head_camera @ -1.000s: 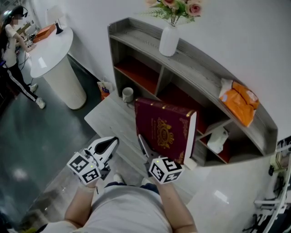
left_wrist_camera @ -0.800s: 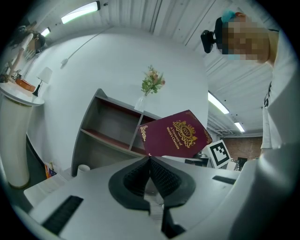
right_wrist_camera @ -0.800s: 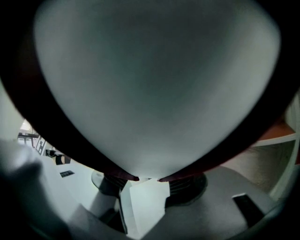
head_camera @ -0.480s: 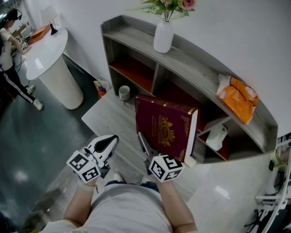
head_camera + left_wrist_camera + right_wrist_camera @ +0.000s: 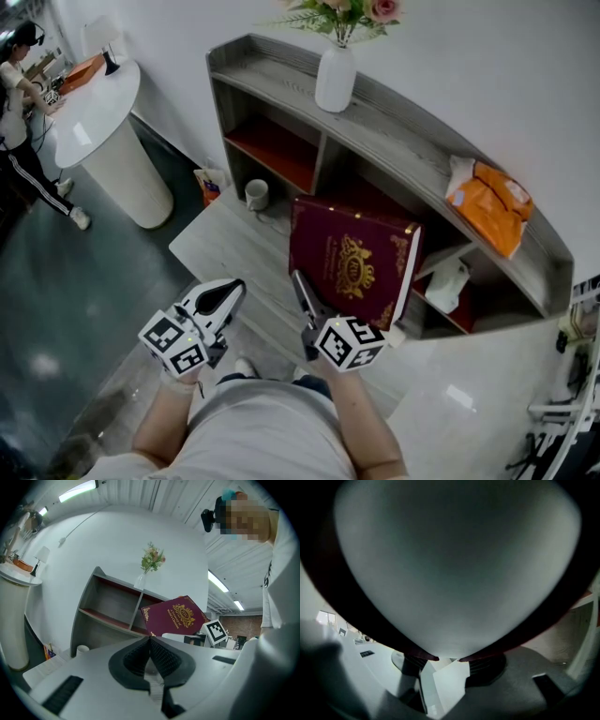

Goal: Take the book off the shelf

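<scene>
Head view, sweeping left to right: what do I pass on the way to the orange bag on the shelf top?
Person → white round table → cup → book → orange bag. The vase sits above the book's span, so it is left out.

Head cam sits high and looks steeply down on left gripper (image 5: 228, 292), right gripper (image 5: 306, 292), and the book (image 5: 352, 262) and shelf (image 5: 412, 136) ahead of the fingers (image 5: 298, 286). Left gripper cam looks along its fingers at mid range and shares book and shelf with the head view. Right gripper cam is jammed close, with the book's page edge above its fingers filling the frame.
</scene>
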Action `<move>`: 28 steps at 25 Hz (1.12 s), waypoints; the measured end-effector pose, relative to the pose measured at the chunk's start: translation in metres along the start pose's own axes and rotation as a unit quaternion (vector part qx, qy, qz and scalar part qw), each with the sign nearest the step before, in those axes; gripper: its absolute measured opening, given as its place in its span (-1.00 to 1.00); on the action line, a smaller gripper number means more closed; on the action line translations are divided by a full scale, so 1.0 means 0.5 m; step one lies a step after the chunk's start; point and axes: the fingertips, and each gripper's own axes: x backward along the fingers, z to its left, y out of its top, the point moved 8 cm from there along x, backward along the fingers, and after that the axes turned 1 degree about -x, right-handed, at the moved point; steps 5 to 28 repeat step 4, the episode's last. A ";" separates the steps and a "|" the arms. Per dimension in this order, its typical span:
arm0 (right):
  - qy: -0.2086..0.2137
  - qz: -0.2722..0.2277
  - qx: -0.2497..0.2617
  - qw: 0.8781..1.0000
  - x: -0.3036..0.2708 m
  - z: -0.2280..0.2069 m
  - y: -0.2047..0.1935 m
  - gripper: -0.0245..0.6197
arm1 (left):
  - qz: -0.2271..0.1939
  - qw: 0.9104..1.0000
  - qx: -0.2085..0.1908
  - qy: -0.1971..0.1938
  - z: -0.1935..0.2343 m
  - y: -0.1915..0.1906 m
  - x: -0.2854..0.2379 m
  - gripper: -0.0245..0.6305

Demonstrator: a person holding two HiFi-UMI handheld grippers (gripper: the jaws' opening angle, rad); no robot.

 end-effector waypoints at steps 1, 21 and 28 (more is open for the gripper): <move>0.001 -0.001 -0.003 1.000 0.000 -0.001 0.001 -0.22 | 0.000 1.000 0.000 0.000 0.000 0.000 0.000 -0.88; 0.006 -0.003 -0.011 1.000 -0.001 -0.001 0.006 -0.22 | 0.002 1.000 0.001 0.001 -0.002 -0.001 -0.001 -0.88; 0.006 -0.003 -0.011 1.000 -0.001 -0.001 0.006 -0.22 | 0.002 1.000 0.001 0.001 -0.002 -0.001 -0.001 -0.88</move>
